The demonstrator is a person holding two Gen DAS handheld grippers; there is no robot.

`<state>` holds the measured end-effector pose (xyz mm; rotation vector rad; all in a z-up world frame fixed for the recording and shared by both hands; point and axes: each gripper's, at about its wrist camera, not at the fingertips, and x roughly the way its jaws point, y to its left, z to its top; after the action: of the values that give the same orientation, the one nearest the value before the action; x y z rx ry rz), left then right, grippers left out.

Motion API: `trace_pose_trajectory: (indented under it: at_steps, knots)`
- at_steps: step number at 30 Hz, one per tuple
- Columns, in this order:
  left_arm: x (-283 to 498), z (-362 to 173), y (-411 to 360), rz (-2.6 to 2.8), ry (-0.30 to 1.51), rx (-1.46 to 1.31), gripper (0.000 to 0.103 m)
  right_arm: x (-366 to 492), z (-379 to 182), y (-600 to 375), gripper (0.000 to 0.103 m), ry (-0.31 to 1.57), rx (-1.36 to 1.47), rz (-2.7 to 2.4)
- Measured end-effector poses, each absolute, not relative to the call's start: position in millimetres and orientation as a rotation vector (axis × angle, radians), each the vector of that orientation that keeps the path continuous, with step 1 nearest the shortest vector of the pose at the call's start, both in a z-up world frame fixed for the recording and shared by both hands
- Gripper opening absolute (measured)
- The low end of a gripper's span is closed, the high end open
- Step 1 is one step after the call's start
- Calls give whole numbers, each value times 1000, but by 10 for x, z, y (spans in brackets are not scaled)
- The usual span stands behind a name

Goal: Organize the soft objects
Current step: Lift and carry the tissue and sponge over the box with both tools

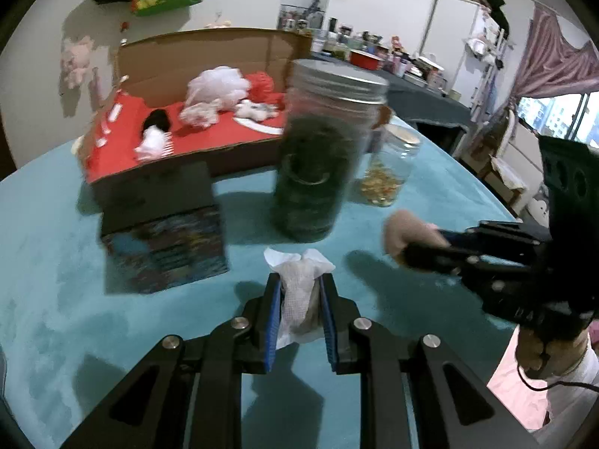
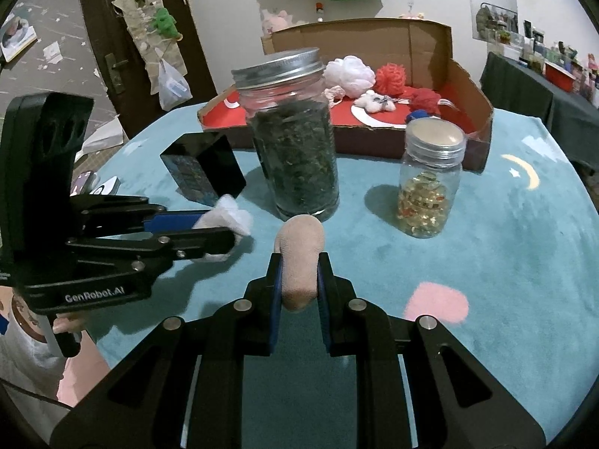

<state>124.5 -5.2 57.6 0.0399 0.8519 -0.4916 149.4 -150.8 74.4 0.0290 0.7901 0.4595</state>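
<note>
Left gripper is clamped tight on a white cloth wad, held above the teal-covered bench near its front edge. Right gripper is squeezed onto a beige soft roll, just in front of the tall jar of dark leaves. The small jar stands to its right. Behind both, the cardboard box at the far edge holds white and red bath puffs.

The tall jar and dark box are motion-blurred in the left wrist view; clutter on the far counter is too small to identify.
</note>
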Motion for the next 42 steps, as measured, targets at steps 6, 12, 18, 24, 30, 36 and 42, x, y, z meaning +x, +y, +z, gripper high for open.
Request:
trace_pose_trajectory:
  at_steps: [6,12,18,24,30,36,42]
  knots:
    - [1201,566,299,-430,863,-3,21,1491,739,-1693,16,801,44,417]
    - [1154,573,697,-346,855,-27,21,1501,719,-1965,16,818,59,350]
    - [1246,542,992,-283,858,-28,21,1545,701,-2265,16,821,72,294]
    - [1464,502,1073,-280,841,23,21,1664,691,-2412,16,818,51,284]
    - [1710,474,1122,-310,843,60,21,1886,699,-2475,16,818,-8,303]
    - [1904,590,1081,-362,824,124,21,2143,748,-2522,16,829,-78,303]
    - [2058,770,1012,-400,800,186,21,2347,848,-2515,16,822,-152,336]
